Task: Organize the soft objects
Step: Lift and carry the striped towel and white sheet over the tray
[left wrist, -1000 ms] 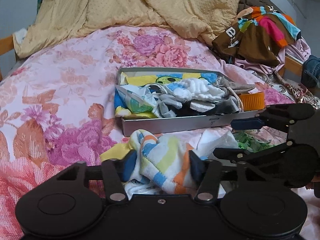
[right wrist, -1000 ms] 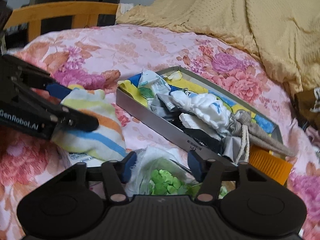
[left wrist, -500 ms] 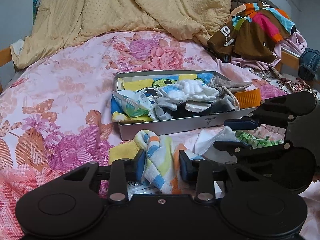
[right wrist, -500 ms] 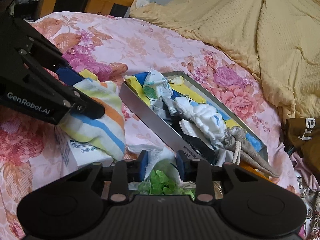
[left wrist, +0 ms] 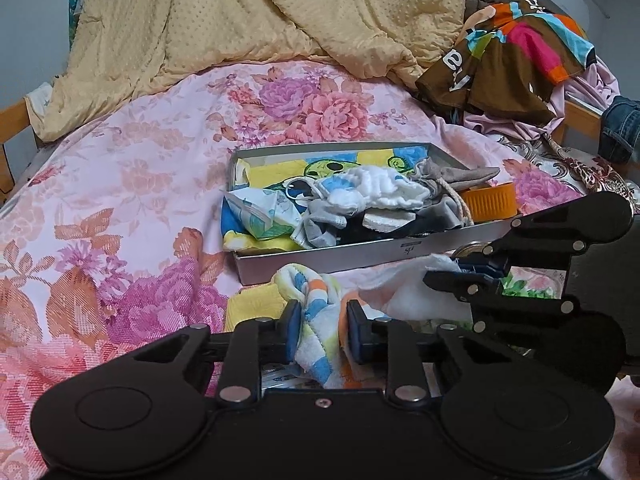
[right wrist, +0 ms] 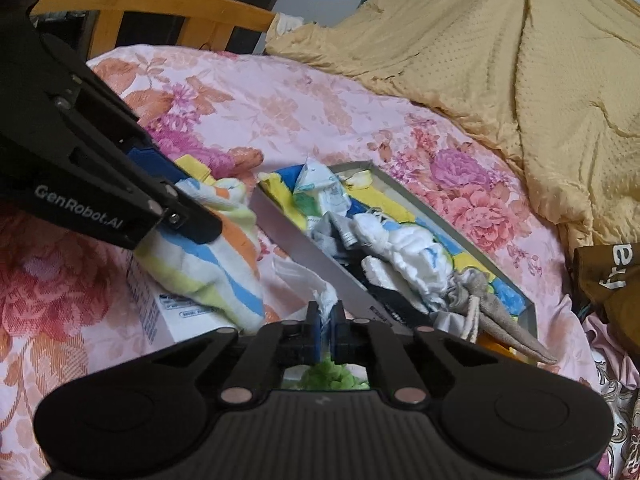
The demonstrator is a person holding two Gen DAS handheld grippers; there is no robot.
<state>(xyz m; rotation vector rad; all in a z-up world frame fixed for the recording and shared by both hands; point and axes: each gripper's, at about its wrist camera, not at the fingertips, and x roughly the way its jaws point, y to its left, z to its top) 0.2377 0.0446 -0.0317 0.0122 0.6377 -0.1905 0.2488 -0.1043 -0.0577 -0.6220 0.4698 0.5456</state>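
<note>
Floral bedspread (left wrist: 120, 184), yellow blanket (left wrist: 240, 12)

From my right wrist camera, the green-leafed cloth (right wrist: 328, 376) mostly disappears under the right gripper (right wrist: 327, 330); I see only a green scrap. The white box (right wrist: 176, 312) is half covered by the striped towel (right wrist: 216, 264), its label print too small to read. The orange lid (left wrist: 490, 202) sits partly behind the tray (left wrist: 360, 256) wall (the brown garment (right wrist: 612, 280) is cut off at the edge).

Pink floral bedspread (left wrist: 120, 208), mustard dotted quilt (left wrist: 240, 20), grey tray (left wrist: 352, 254), near striped white, yellow, blue, orange towel (left wrist: 320, 320)
</note>
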